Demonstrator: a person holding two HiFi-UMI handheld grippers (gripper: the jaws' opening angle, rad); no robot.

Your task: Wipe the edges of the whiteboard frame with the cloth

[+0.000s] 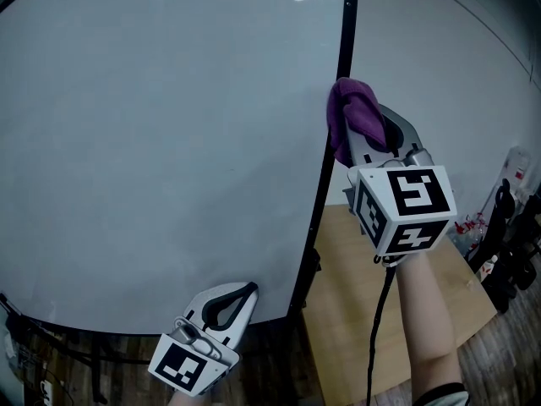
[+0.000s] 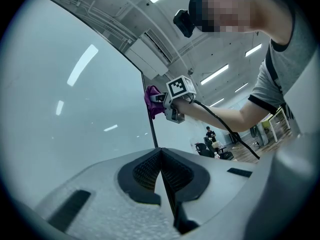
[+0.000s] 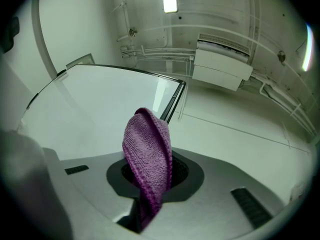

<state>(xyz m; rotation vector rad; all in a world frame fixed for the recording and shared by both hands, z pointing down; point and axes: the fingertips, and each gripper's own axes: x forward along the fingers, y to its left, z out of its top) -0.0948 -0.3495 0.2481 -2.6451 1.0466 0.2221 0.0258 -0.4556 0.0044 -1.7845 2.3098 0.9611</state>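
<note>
Light wooden table [image 1: 338, 328], lower right; its left edge runs in behind the whiteboard frame [image 1: 319, 201]. The visible top is bare wood. Small clutter [image 1: 470, 227] with red bits at its far right edge; can't tell whether on the top or behind it. Dark plank floor [image 1: 511, 358] right of the table and under the board, lower left. Black chairs [image 1: 507, 252] stand on the floor just right of the table.
</note>
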